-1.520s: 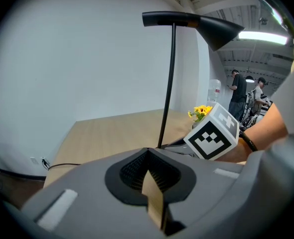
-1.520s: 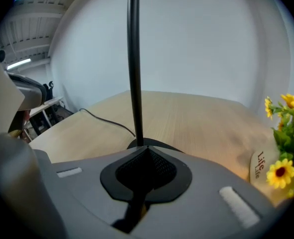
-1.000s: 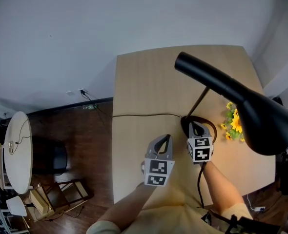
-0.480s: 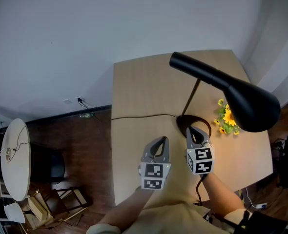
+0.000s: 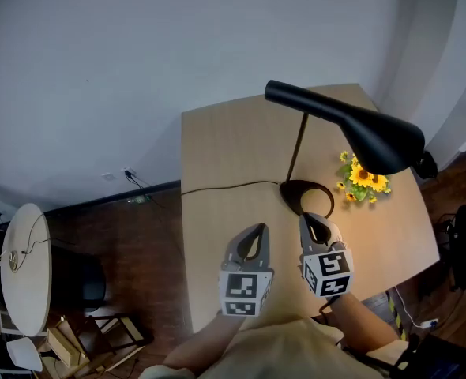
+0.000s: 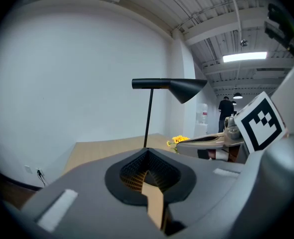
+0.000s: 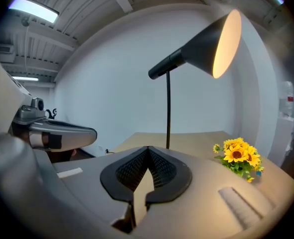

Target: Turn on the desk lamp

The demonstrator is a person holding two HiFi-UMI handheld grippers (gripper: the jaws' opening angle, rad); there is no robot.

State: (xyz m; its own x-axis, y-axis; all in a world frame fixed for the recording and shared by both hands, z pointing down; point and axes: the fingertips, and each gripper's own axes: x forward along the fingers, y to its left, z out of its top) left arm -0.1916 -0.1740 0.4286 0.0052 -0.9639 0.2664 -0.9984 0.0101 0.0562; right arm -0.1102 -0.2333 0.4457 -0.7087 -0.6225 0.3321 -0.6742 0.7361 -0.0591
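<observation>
Fingers (image 7: pixel 159 176) closed, both grippers (image 5: pixel 256 230) (image 5: pixel 309 220) empty, lamp (image 5: pixel 367 133) seemingly lit

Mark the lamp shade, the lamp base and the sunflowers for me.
lamp shade (image 5: pixel 379 139): head view, middle of the black cone.
lamp base (image 5: pixel 300 193): head view, left part of the dark round foot.
sunflowers (image 5: pixel 362 177): head view, yellow blooms at the bunch's middle.

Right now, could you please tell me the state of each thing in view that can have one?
Desk lamp: on, inside of the shade glowing, standing upright.
Left gripper: shut, empty, clear of the lamp.
Right gripper: shut, empty, close to the lamp's base.
Sunflowers: on the table, lit warm by the lamp.
Cord: lying slack across the table.
</observation>
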